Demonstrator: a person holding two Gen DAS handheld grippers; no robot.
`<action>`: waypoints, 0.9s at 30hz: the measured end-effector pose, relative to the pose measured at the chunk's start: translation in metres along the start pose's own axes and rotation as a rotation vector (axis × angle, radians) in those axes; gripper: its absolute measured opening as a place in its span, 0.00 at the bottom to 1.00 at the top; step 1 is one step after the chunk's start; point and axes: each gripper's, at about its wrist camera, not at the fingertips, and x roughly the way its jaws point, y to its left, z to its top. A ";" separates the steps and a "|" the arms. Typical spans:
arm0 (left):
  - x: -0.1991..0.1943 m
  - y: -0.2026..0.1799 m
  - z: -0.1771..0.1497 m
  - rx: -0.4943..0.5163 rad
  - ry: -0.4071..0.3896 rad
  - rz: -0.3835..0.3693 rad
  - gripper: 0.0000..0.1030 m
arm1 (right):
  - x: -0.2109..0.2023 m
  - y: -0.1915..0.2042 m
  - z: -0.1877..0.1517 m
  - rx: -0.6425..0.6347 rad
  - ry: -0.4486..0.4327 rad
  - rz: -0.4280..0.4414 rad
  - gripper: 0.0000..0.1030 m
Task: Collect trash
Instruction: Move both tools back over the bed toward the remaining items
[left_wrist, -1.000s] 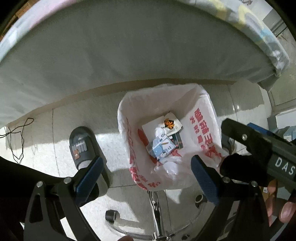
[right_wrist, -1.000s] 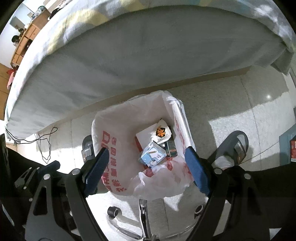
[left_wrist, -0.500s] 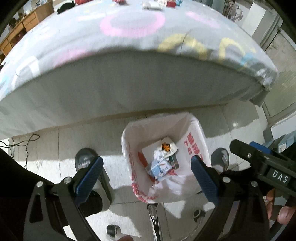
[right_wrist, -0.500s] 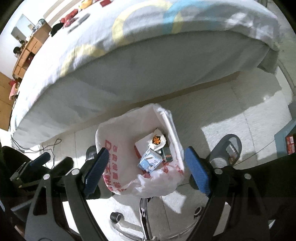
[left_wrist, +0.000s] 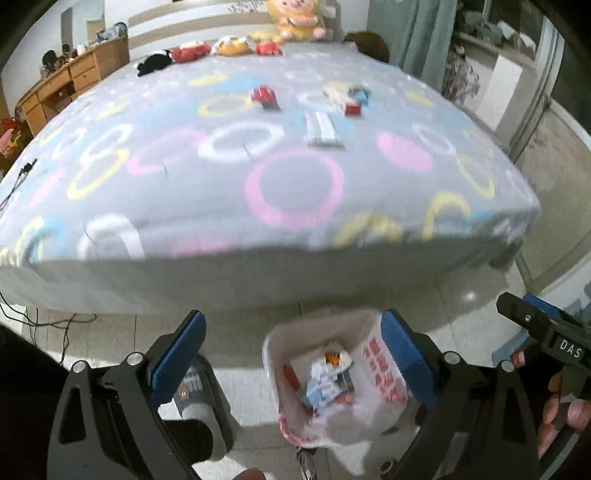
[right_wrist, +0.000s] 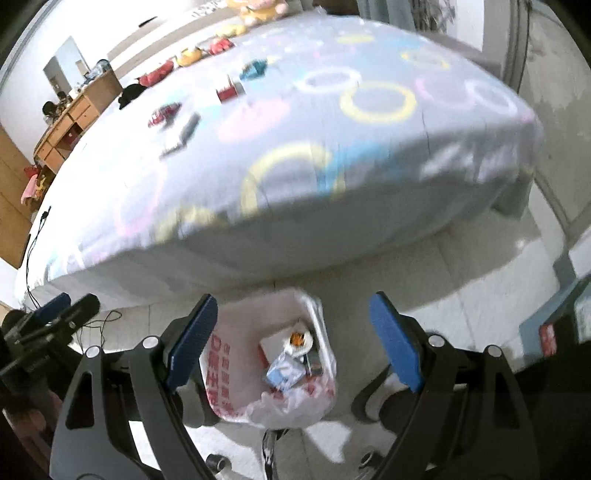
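A white plastic trash bag (left_wrist: 380, 369) with red print stands open on the floor at the foot of the bed, with a blue-and-white carton (left_wrist: 320, 387) and wrappers inside. My left gripper (left_wrist: 290, 352) hangs open and empty above it. My right gripper (right_wrist: 293, 339) is also open and empty over the same bag (right_wrist: 221, 358). More trash lies on the bedspread: a red box (left_wrist: 264, 96), a white box (left_wrist: 322, 130) and a red-and-white pack (left_wrist: 349, 101). The right wrist view shows a red box (right_wrist: 229, 92) and a dark flat pack (right_wrist: 184, 133).
The bed (left_wrist: 110, 206) with a ring-patterned grey cover fills the upper view, with plush toys (left_wrist: 295, 18) at its head. The person's slippered feet (left_wrist: 192, 387) flank the bag. A chair base (right_wrist: 271, 454) is below, cables (left_wrist: 48, 321) lie left, and a wooden desk (left_wrist: 66, 85) stands far left.
Both grippers have risen and tilted up. The bed top with its trash has come into view, and the bag now sits lower and smaller. Jaws stay wide.
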 end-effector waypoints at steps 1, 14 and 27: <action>-0.003 0.004 0.008 -0.004 -0.011 0.001 0.90 | -0.001 0.000 0.005 -0.003 -0.008 0.003 0.80; -0.007 0.043 0.135 -0.026 -0.151 0.037 0.90 | -0.022 0.021 0.148 -0.027 -0.135 0.028 0.83; 0.070 0.053 0.257 0.002 -0.156 0.061 0.90 | 0.042 0.068 0.287 -0.051 -0.116 -0.015 0.86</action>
